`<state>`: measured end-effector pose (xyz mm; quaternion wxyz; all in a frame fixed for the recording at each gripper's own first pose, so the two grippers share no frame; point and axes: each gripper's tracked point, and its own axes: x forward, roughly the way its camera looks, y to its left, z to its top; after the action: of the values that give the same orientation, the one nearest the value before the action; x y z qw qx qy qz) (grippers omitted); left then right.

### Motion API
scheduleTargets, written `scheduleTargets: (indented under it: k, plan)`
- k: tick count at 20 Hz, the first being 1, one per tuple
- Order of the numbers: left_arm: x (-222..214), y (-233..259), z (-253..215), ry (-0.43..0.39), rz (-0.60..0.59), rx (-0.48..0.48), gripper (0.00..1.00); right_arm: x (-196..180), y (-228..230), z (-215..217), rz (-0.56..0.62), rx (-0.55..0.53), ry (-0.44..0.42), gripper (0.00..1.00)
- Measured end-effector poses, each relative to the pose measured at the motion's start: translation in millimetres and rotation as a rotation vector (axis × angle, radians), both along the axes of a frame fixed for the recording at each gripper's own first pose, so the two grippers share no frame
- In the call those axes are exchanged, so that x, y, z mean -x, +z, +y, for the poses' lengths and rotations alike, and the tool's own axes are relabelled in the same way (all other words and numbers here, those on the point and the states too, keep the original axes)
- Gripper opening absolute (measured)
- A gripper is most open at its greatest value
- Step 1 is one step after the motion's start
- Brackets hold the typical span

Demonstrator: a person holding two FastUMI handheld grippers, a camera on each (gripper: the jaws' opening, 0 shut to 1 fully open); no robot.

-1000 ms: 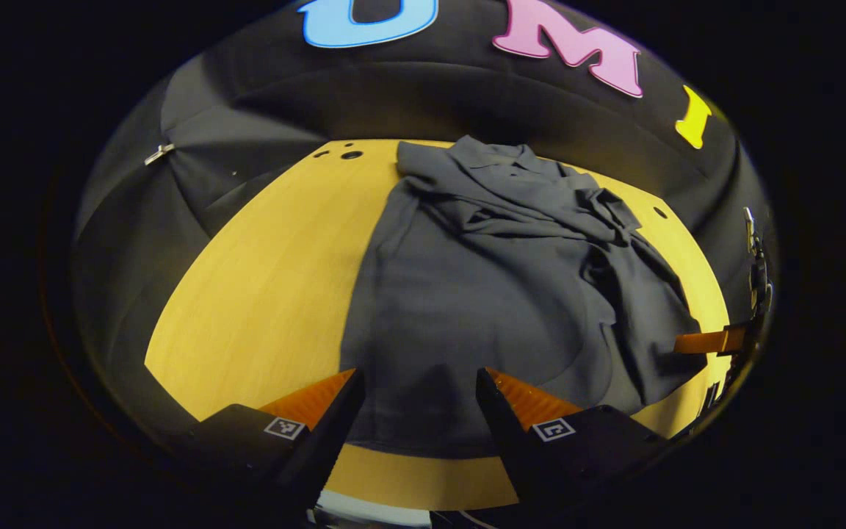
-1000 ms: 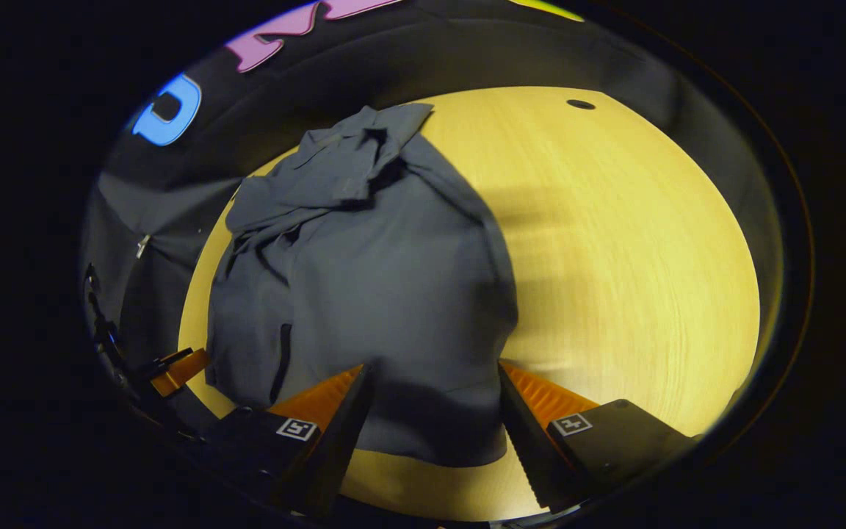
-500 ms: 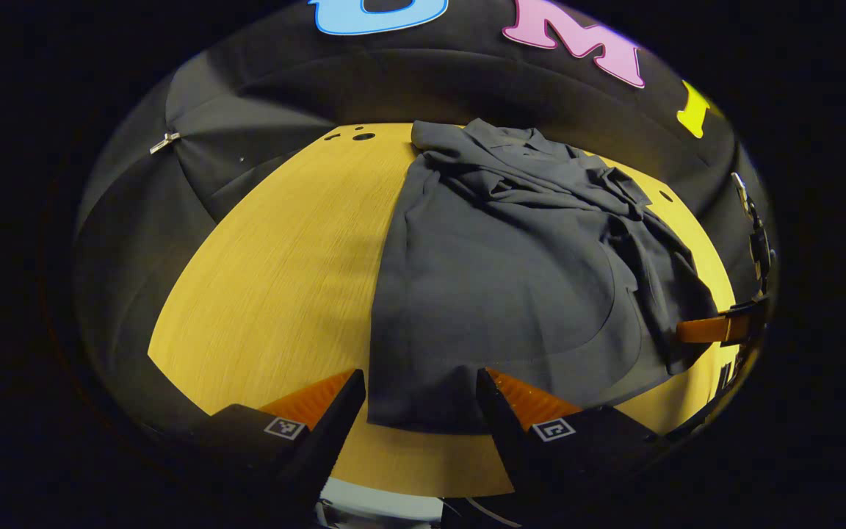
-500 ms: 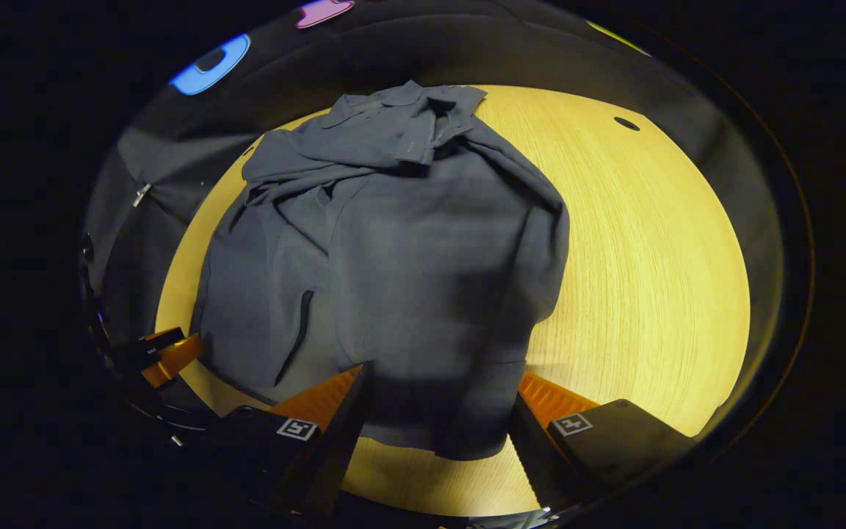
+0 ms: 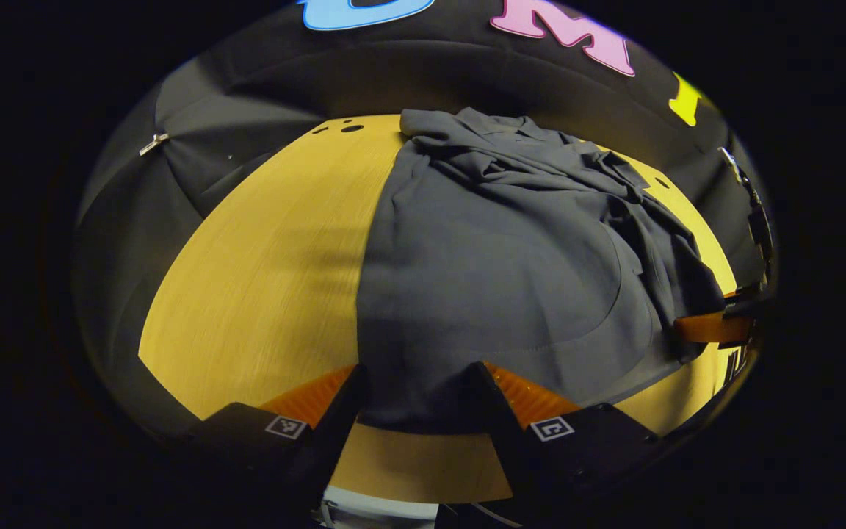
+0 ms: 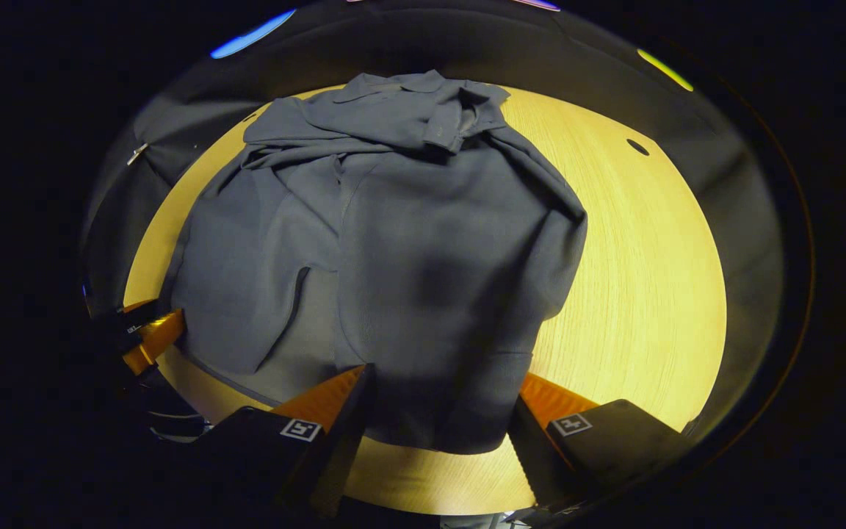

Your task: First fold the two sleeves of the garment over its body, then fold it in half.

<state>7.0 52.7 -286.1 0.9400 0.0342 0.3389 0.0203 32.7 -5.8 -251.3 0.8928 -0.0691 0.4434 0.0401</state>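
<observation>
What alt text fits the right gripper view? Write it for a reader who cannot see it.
A dark grey collared garment lies on a yellow wooden table, its sleeves bunched over its body near the collar. The right gripper is open, its two fingers straddling the near hem. The left gripper sits at the garment's left corner.

Table [image 5: 247, 279] bare beside garment [image 5: 496, 264], prob. passable.

I've got a yellow wood-grain table [image 5: 261, 264] under me, small dark holes [image 5: 352, 128] near its far edge, black cloth wall [image 5: 261, 110] behind, a metal clip [image 5: 153, 143] pinned on it.
</observation>
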Motion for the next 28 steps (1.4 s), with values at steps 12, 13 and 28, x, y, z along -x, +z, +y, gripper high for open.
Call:
scheduleTargets:
  k: [12, 13, 28]
  plan:
    - [-22.8, 5.5, -40.0, -0.175, 0.006, 0.047, 0.06, -5.0, 0.2, 24.2, 0.022, -0.043, 0.104, 0.07]
    - [-24.0, 7.6, -40.2, -0.175, 0.010, 0.059, 0.06, -5.8, 1.2, 24.2, 0.022, -0.054, 0.103, 0.07]
    - [-55.0, 106.4, -50.6, -0.137, -0.149, 0.231, 0.06, -34.1, 68.4, 43.4, -0.150, -0.185, 0.087, 0.07]
